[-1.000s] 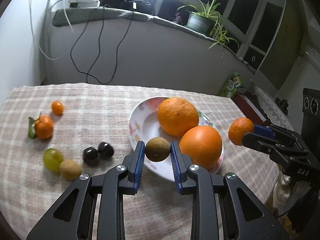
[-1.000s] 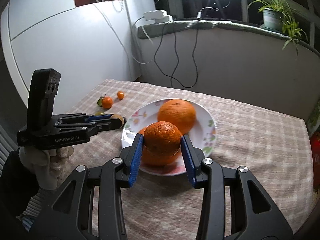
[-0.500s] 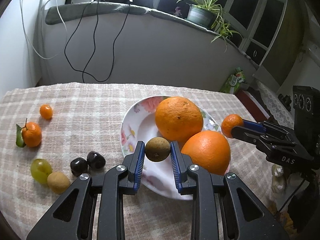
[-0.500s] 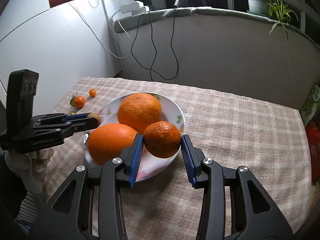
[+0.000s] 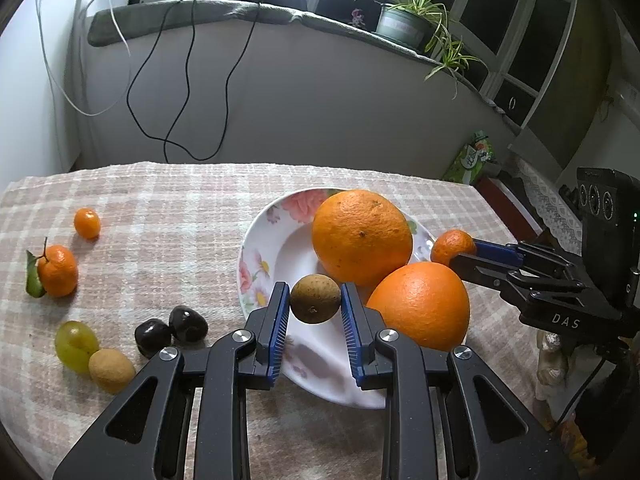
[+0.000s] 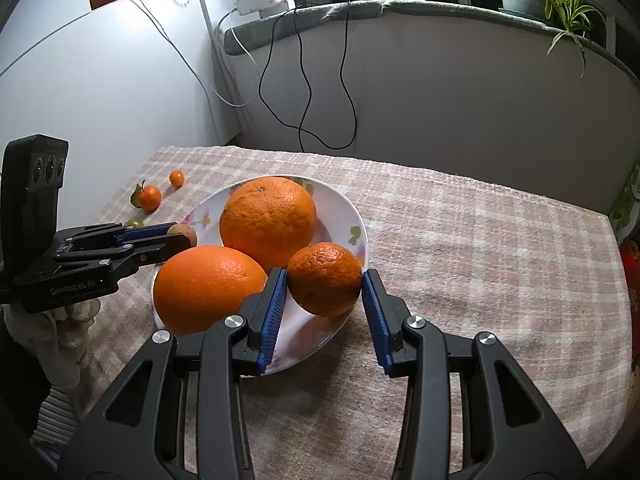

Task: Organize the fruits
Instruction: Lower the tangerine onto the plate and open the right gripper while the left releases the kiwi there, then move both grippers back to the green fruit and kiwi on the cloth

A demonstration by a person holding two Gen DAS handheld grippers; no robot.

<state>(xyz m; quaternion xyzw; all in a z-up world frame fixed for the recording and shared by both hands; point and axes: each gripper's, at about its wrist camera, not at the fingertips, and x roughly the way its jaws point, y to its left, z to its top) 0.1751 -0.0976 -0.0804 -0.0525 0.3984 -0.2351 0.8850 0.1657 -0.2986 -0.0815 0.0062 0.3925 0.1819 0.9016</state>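
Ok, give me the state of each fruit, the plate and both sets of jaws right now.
left gripper: shut on brown fruit, above the plate
right gripper: shut on mandarin, at the plate's edge
plate: on table, holding two oranges
loose fruits: on the cloth, not yet plated

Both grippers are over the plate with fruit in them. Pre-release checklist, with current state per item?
1. Left gripper shut on brown fruit: ok.
2. Right gripper shut on tangerine: ok.
3. Brown fruit above plate: ok.
4. Tangerine inside plate rim: cannot tell, it hangs near the edge.
5. Free plate spot beside the two large oranges: ok, the near part is bare.
6. Loose fruit left on tablecloth: not ok, several remain.
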